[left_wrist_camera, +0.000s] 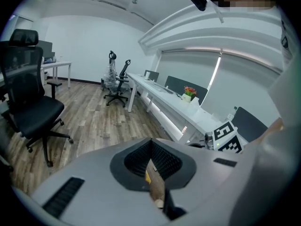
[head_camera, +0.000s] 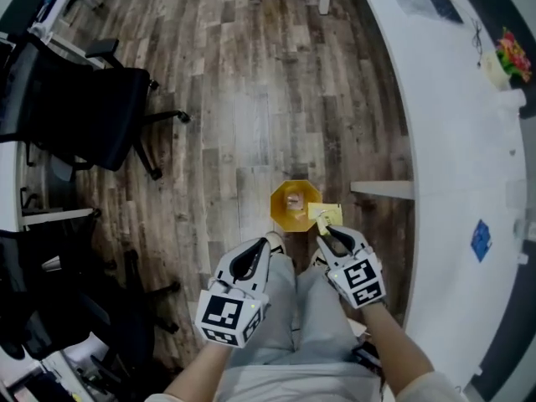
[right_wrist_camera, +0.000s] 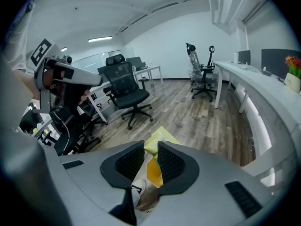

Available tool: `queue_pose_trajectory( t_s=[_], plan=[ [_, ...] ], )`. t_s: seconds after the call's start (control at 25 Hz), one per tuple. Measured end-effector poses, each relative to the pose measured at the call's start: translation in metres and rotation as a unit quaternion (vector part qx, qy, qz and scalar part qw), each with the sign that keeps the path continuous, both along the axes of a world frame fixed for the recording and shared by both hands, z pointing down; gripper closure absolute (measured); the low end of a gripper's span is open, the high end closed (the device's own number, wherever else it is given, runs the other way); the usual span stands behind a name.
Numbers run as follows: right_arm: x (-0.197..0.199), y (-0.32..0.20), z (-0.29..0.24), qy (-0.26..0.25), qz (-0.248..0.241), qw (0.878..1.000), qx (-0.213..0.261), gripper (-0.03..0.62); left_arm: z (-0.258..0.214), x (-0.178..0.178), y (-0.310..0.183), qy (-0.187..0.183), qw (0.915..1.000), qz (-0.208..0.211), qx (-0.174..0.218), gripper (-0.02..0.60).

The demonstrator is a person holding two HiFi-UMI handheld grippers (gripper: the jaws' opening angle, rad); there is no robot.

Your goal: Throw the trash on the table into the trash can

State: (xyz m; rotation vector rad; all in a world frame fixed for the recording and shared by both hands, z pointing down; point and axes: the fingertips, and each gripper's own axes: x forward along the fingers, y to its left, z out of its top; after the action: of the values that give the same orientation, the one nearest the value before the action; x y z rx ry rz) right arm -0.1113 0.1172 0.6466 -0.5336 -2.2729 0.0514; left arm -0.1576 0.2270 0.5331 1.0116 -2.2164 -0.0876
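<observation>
So the person stands on the wood floor [head_camera: 251, 99] looking straight down at their own legs. The little yellow trash can [head_camera: 279, 210] sits on the floor at 12 o'clock, just past their feet. There's something pale inside it, can't tell what.

The right gripper [head_camera: 327, 234] is pinching a piece of yellow trash [head_camera: 325, 215], some thin paper or wrapper. In the right gripper view the ribbed jaws are clamped on it and a corner of the sheet [right_wrist_camera: 160, 136] pokes out past the tips. From the head view the sheet overlaps the can's rim at roughly 4 o'clock, so it's held right at the edge of the can.

The left gripper [head_camera: 266, 243] hangs at about 7 o'clock from the can, over the person's left leg. Its jaws are pressed together with nothing between them, and the left gripper view shows the tips meeting.

The long white surface [head_camera: 452, 141] curves along at 3 o'clock, with a flower pot [head_camera: 507, 57] at its far end. A black office chair [head_camera: 84, 115] is off at 10 o'clock.
</observation>
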Motion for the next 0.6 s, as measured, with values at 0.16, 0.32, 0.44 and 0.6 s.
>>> queue_pose_trajectory(
  t_s=[0.16, 0.32, 0.44, 0.6],
  plan=[
    [0.002, 0.018, 0.055, 0.018, -0.019, 1.0, -0.001, 0.488, 0.045, -0.001, 0.014, 0.008, 0.9998, -0.015, -0.014, 0.581],
    [0.001, 0.02, 0.116, 0.021, -0.015, 1.0, -0.004, 0.488, 0.092, 0.004, 0.025, 0.006, 0.9996, -0.016, -0.021, 0.581],
    [0.001, 0.029, 0.162, 0.028, -0.025, 0.999, -0.01, 0.488, 0.123, 0.005, 0.034, 0.014, 0.9993, -0.026, -0.025, 0.581],
    [0.002, 0.039, 0.206, 0.045, -0.046, 0.998, -0.007, 0.488, 0.149, 0.009, 0.041, 0.022, 0.9989, -0.033, -0.025, 0.581]
  ],
)
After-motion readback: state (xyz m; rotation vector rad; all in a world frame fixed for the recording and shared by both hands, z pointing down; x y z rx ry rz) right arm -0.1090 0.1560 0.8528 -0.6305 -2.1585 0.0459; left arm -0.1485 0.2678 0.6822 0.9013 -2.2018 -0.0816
